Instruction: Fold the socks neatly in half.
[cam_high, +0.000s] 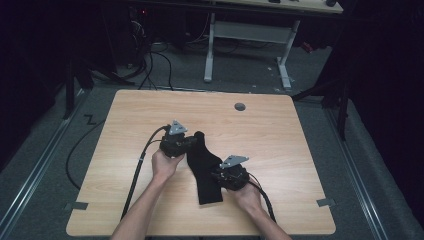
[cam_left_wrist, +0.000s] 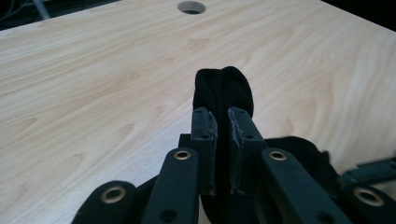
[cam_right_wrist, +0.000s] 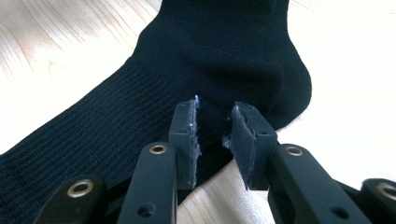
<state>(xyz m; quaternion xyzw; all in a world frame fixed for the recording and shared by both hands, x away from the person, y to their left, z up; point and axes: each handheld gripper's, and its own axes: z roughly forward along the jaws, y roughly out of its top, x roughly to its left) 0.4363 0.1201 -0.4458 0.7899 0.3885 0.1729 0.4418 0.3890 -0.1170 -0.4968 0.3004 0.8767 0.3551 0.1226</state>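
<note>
A black sock (cam_high: 204, 167) lies near the middle of the wooden table (cam_high: 125, 200), a bit toward the person's side. The left gripper (cam_high: 192, 143) has pinched the sock's top end — in the left gripper view its two black jaws are squeezed almost together on a bunched fold of the sock (cam_left_wrist: 224, 93), which sticks up past the tips. The right gripper (cam_high: 218, 173) sits at the sock's right edge, about halfway down. In the right gripper view its jaws stand a little apart, over the sock (cam_right_wrist: 187, 70) next to the rounded heel, and I cannot tell if the pads press on the cloth. The two grippers are near each other, with the sock between them. There is lots of bare wood all around — the far edge, both side edges and the corners are well away from the sock. A small round hole (cam_high: 240, 106) sits near the far edge.
</note>
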